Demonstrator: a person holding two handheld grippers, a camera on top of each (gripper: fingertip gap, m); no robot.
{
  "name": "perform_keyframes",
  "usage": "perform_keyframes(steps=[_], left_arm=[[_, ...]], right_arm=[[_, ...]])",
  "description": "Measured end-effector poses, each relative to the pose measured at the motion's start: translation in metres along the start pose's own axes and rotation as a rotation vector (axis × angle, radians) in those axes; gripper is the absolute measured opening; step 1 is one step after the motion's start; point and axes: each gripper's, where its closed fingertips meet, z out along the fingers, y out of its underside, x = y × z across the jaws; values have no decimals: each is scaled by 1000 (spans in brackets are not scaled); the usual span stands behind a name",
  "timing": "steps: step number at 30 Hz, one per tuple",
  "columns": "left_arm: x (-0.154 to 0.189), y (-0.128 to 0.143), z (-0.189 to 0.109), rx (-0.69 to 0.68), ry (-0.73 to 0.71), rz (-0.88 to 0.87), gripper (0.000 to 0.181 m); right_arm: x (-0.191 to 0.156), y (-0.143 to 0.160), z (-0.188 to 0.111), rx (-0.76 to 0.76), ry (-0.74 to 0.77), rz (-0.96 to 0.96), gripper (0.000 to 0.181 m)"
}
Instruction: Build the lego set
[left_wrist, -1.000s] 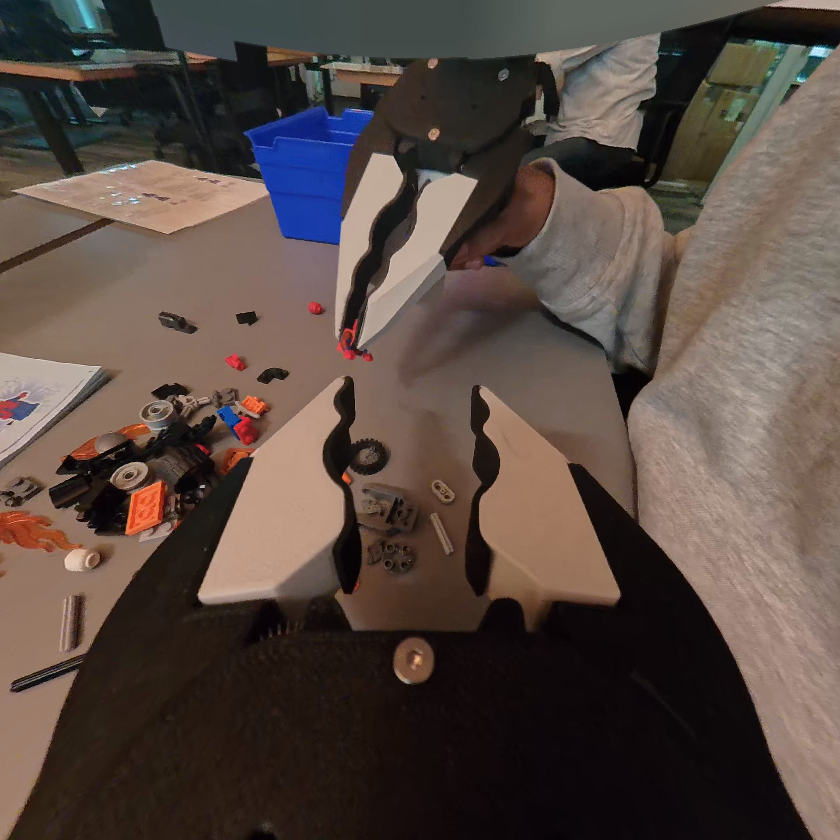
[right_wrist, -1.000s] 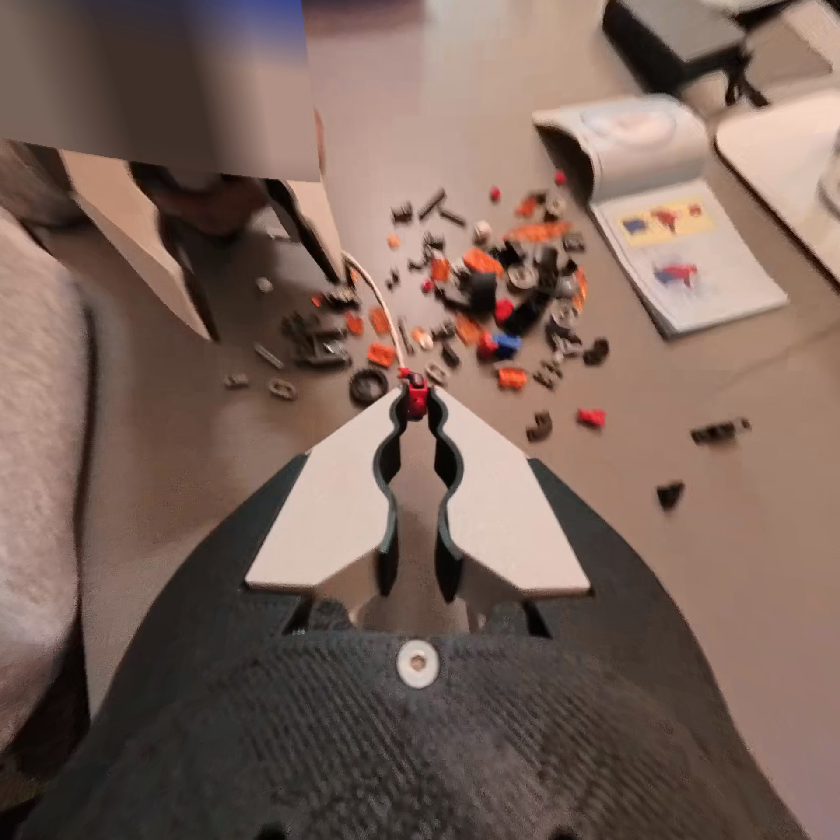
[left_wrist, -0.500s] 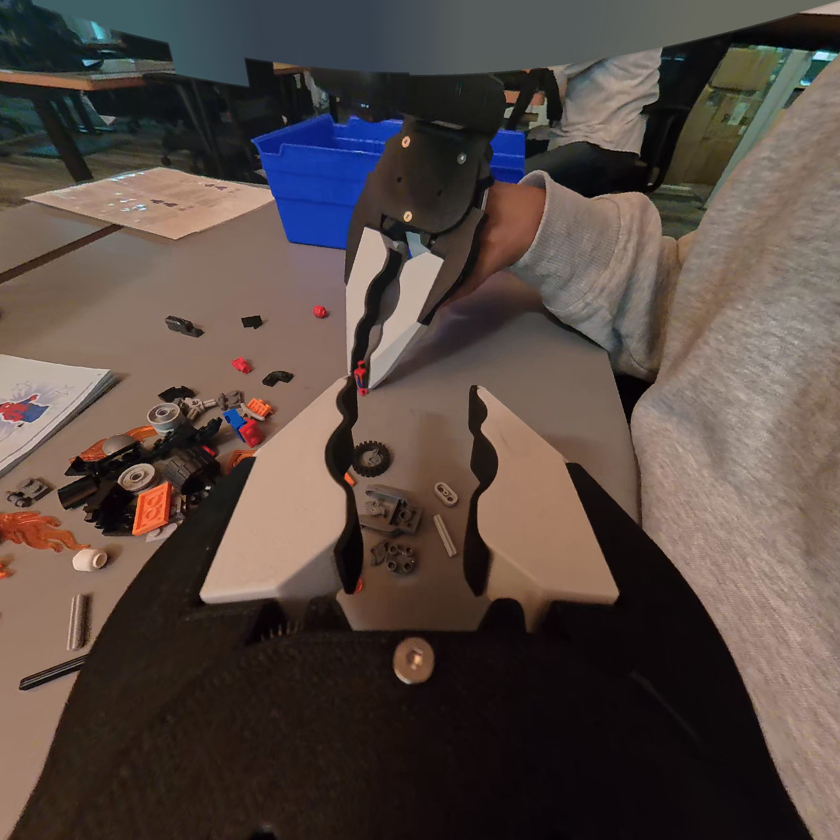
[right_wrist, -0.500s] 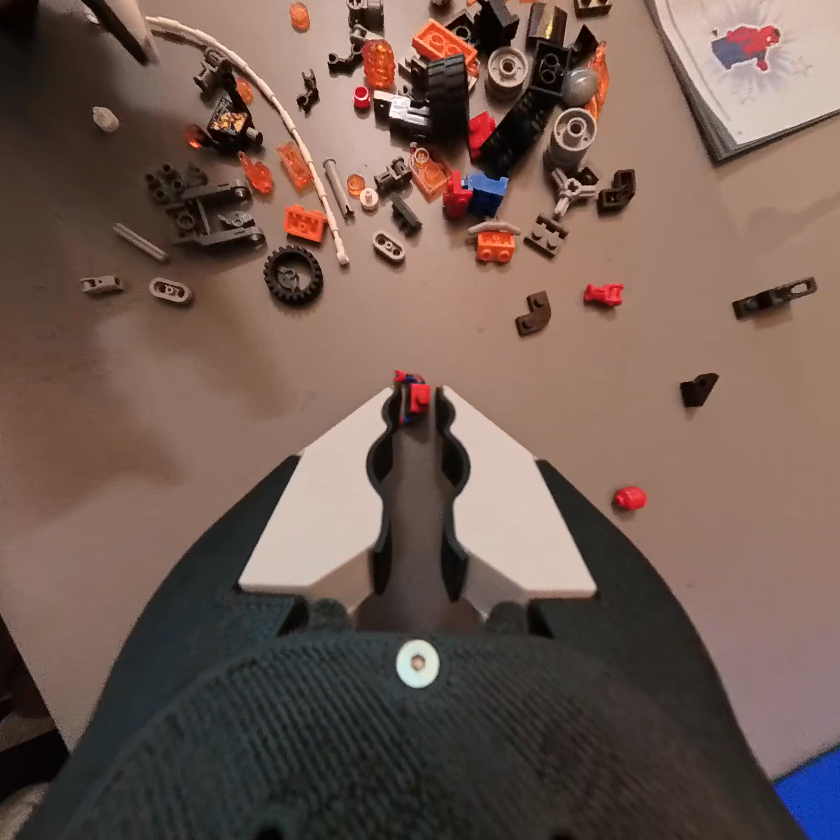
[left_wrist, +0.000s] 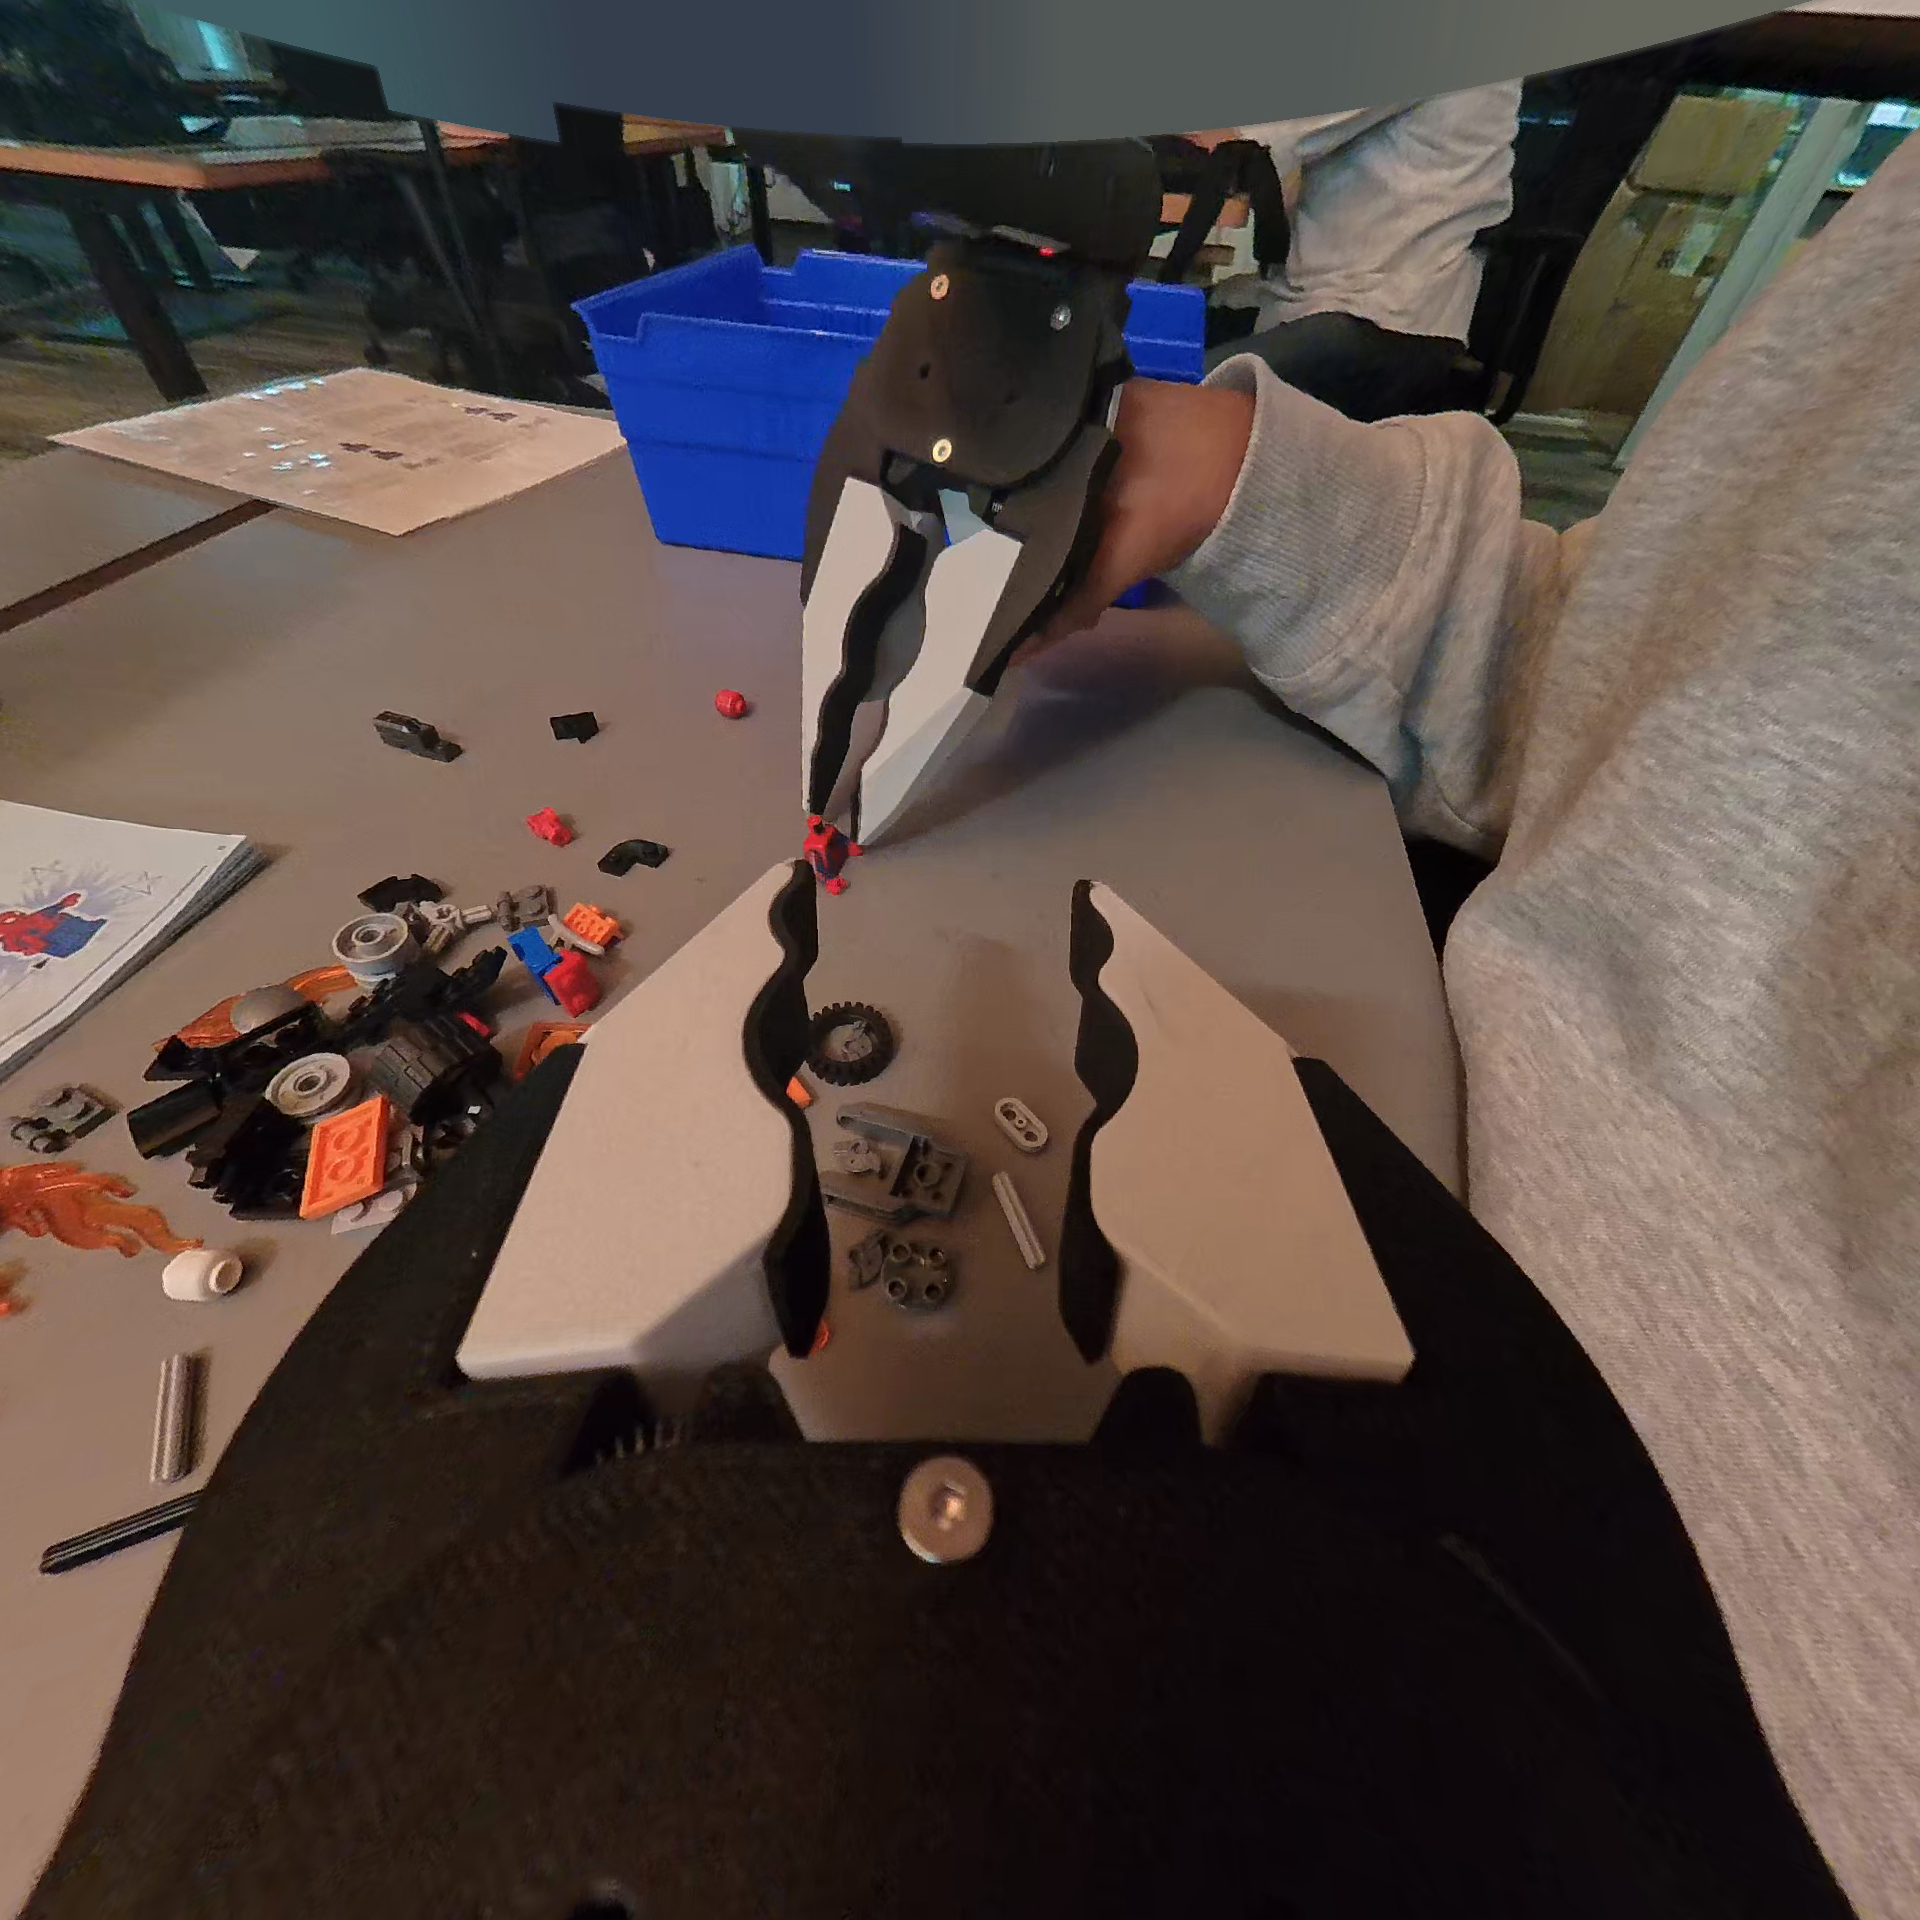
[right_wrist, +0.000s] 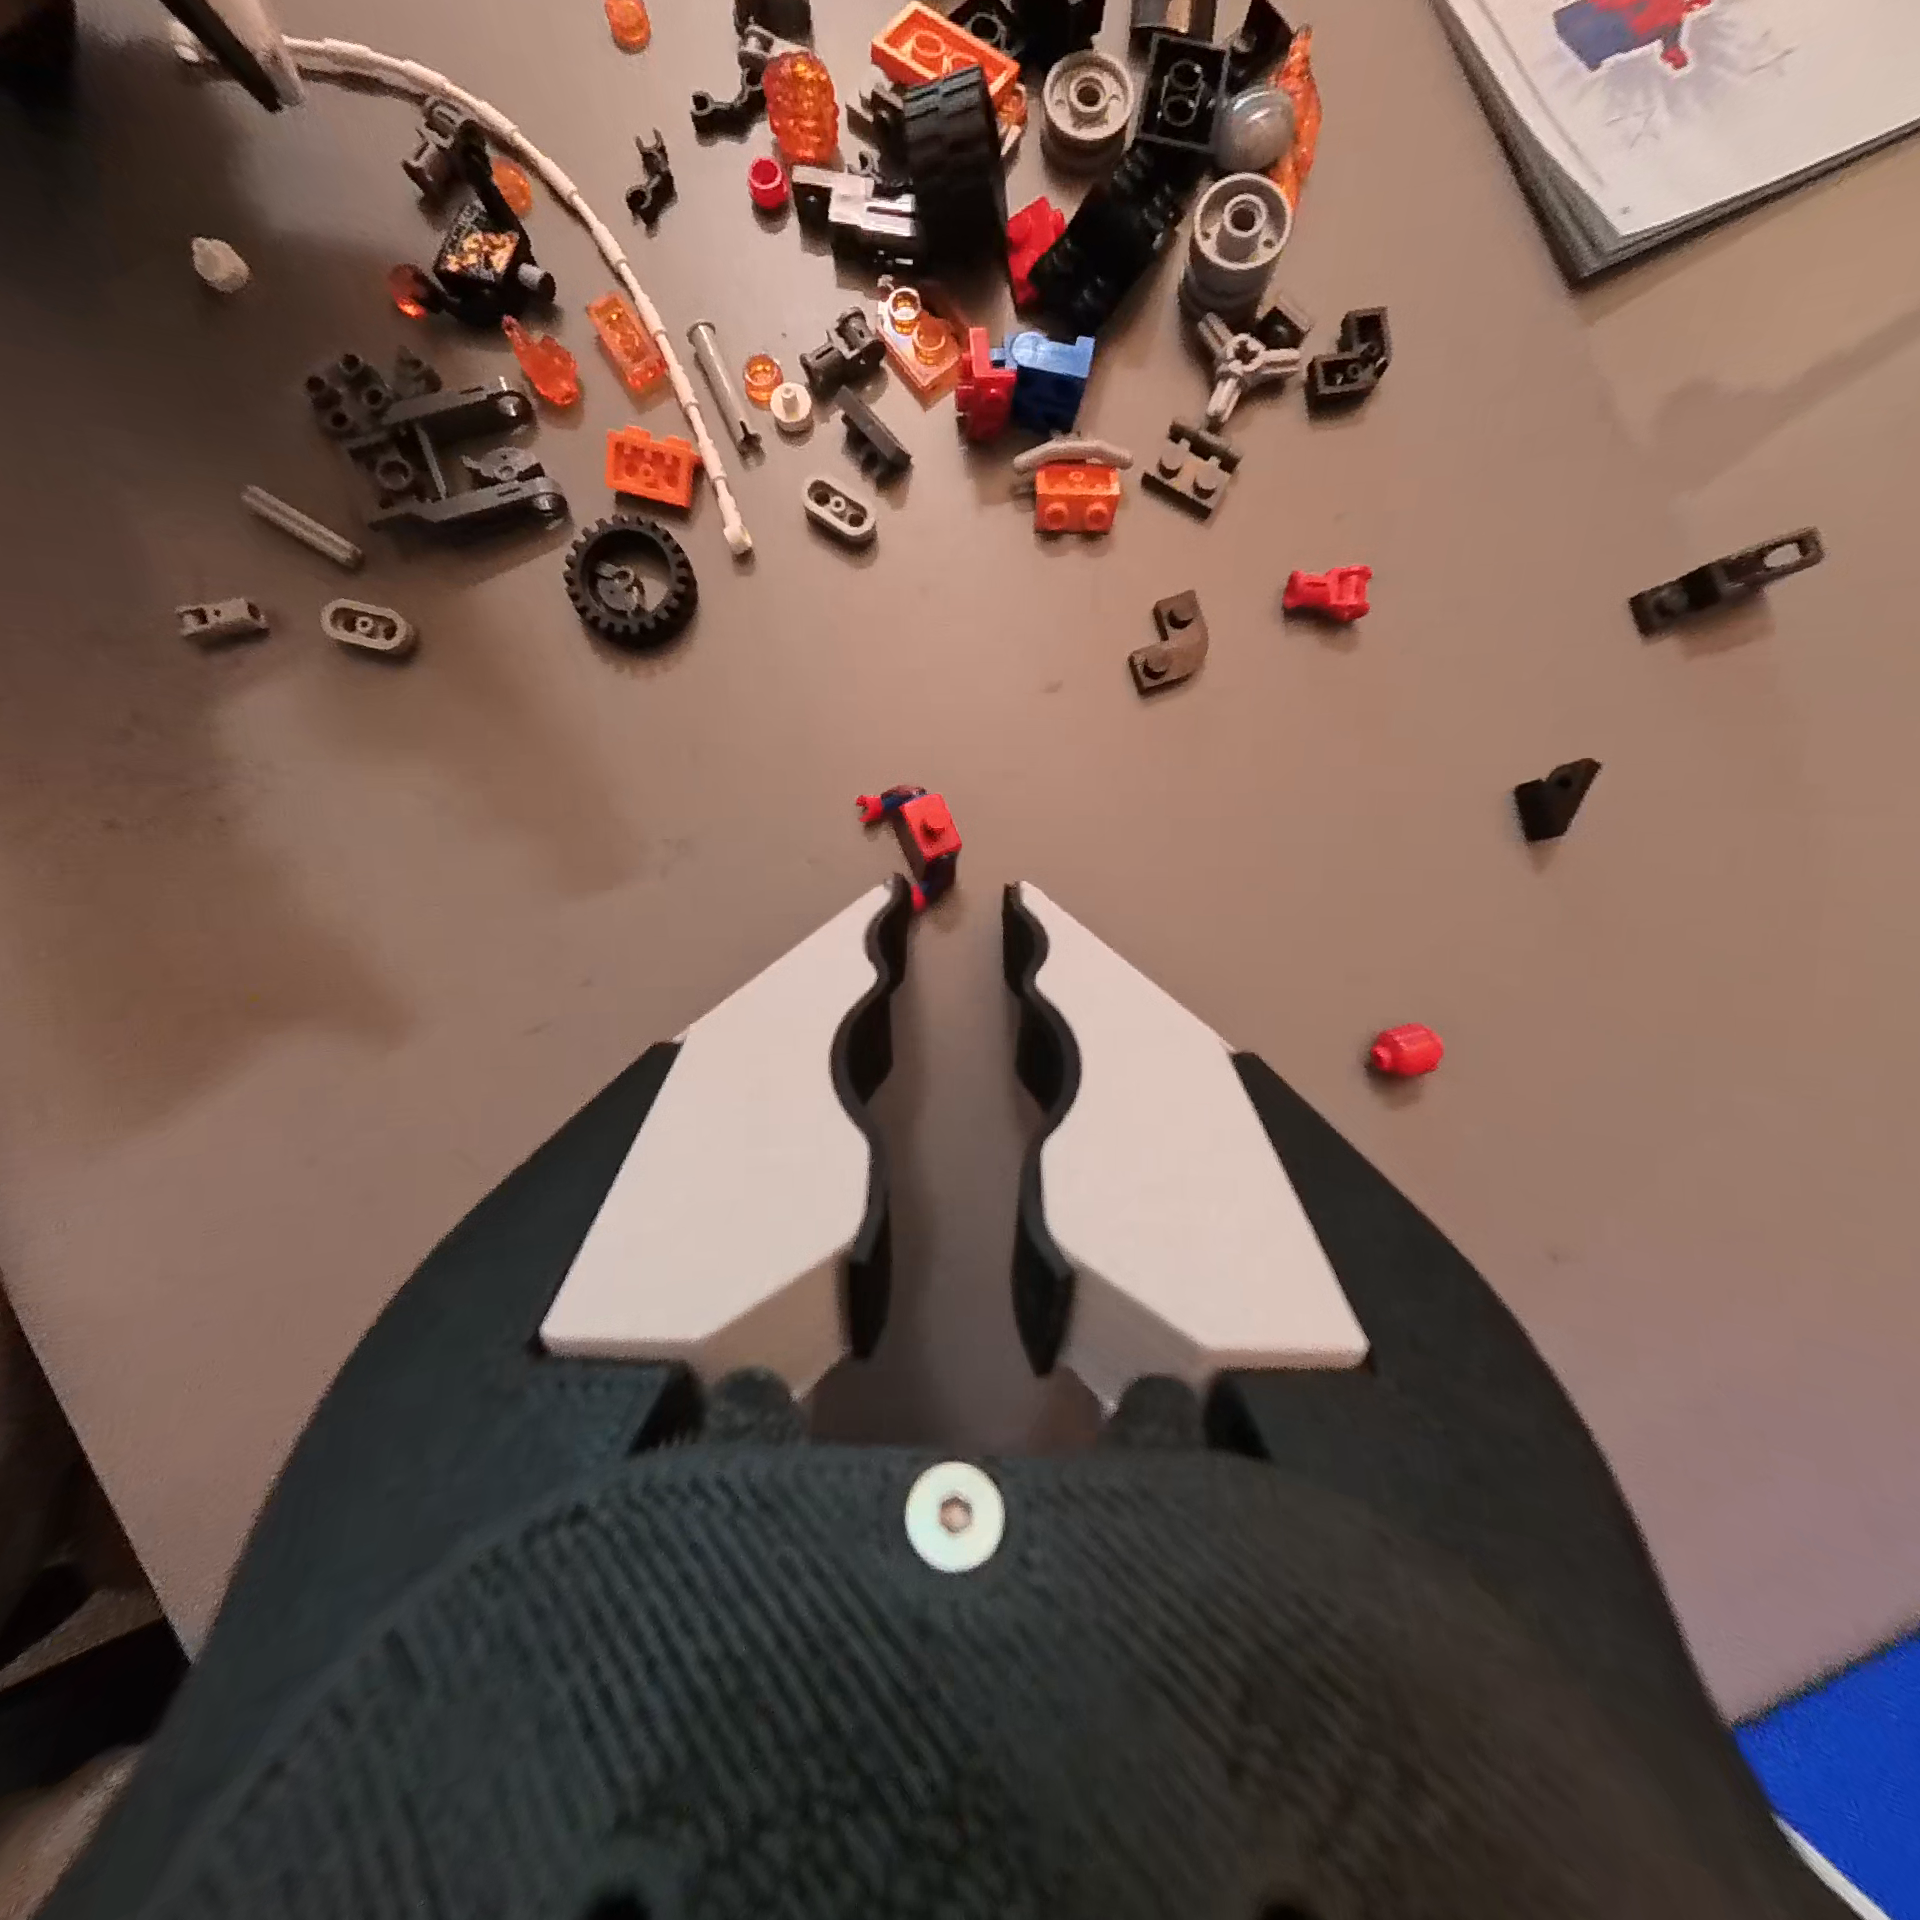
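A small red and blue minifigure body (right_wrist: 920, 831) lies on the grey table just beyond my right gripper (right_wrist: 951, 894), which is open a little and empty. In the left wrist view the same figure (left_wrist: 829, 852) lies under the right gripper's tips (left_wrist: 840, 821). My left gripper (left_wrist: 940, 894) is open and empty, hovering over a black gear (left_wrist: 852, 1042) and dark grey pieces (left_wrist: 899, 1164). A pile of loose black, orange, red and blue bricks (right_wrist: 997, 239) lies farther out.
An instruction booklet (right_wrist: 1683, 114) lies beside the pile. A blue bin (left_wrist: 748, 395) and a paper sheet (left_wrist: 343, 447) are at the table's far side. A red round piece (right_wrist: 1405, 1049) and scattered black pieces (right_wrist: 1725, 582) lie to the right. A grey-sleeved arm (left_wrist: 1382, 582) reaches across. My left tips are roughly 7 cm from the black gear (left_wrist: 852, 1042). Look for it in the right wrist view (right_wrist: 610, 581) too.
My right gripper carried the minifigure body down to the table, opened and let it go; it now lies free beyond the tips. The left gripper stayed open and nearly still.
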Motion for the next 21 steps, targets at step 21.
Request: perform_keyframes(steps=[21], left_arm=[[-2, 0, 1, -1, -7, -4, 46]], right_arm=[[67, 1, -34, 124, 294, 172, 12]])
